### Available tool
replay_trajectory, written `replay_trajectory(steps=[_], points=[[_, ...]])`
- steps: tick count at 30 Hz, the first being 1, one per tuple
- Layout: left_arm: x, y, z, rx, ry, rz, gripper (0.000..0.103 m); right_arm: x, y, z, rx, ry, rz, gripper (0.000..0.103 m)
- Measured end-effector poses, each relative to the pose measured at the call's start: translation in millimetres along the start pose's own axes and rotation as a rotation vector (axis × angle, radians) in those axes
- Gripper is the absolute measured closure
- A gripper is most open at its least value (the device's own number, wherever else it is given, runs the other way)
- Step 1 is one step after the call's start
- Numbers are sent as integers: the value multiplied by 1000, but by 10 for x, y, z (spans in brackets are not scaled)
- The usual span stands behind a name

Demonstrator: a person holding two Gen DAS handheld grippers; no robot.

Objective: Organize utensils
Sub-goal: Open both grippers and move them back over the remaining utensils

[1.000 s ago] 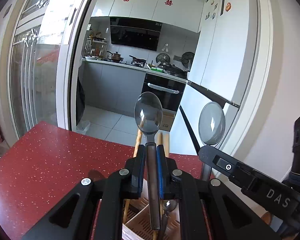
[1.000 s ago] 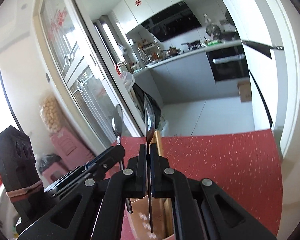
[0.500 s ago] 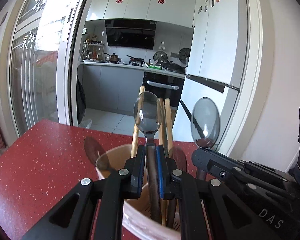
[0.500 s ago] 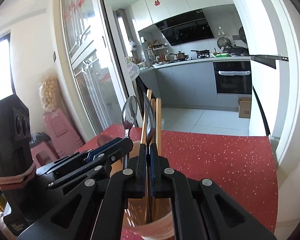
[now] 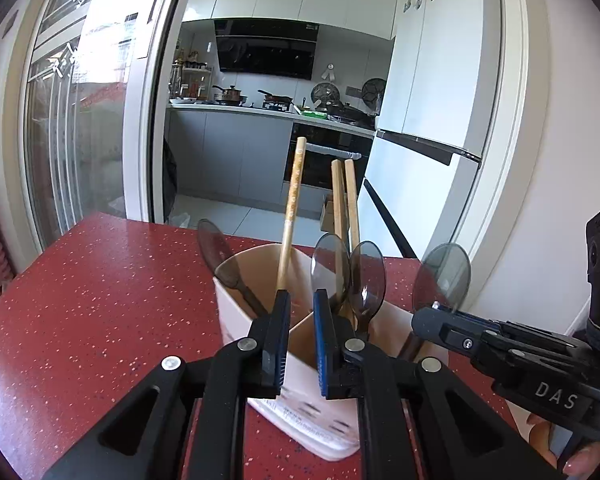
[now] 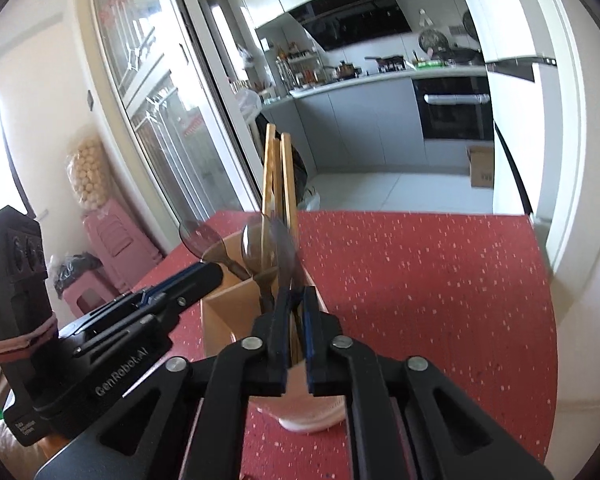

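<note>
- The left gripper (image 5: 301, 296) sits low centre in its own view. Its jaws are a narrow gap apart with nothing between them, and only the holder (image 5: 236, 320) wall shows through.
- A spoon (image 5: 330, 264) stands bowl-up in the holder, just behind that gripper's right finger. I cannot tell whether it touches the finger.
- The right gripper (image 6: 296, 292) has just been opening its jaws. The second spoon (image 5: 444, 276) rises from between its tips, and the pads look slightly clear of the handle.
- The holder stands on the red table (image 5: 100, 300), directly ahead of and below both grippers, with chopsticks (image 5: 292, 200) upright at its back.
- Both spoons have their long axis near vertical, handle down into the holder.
- The right gripper is the nearer to a spoon. It probably has to back out up and toward the lower edge without dragging the handle.
</note>
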State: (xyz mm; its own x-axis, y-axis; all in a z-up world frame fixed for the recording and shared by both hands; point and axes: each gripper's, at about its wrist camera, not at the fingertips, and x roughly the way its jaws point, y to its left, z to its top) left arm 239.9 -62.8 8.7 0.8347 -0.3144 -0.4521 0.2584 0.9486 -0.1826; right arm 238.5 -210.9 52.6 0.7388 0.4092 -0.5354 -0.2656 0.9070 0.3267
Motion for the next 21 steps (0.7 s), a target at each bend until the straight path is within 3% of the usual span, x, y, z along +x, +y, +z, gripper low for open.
replay_trajectory(steps=[4,6,14,21], points=[[-103,60,-30,-9,21,30,62,-78,31,-6,10,1,-14,59],[-164,90,-55,-8,30,48,62,-119,49,-20,16,4,-16,54],[-498,260,-242,13,95,109,62,-339,48,-147,84,54,-28,50],[-758,374,-526,-10,202,111,61,-490,27,-474,178,161,-28,50]])
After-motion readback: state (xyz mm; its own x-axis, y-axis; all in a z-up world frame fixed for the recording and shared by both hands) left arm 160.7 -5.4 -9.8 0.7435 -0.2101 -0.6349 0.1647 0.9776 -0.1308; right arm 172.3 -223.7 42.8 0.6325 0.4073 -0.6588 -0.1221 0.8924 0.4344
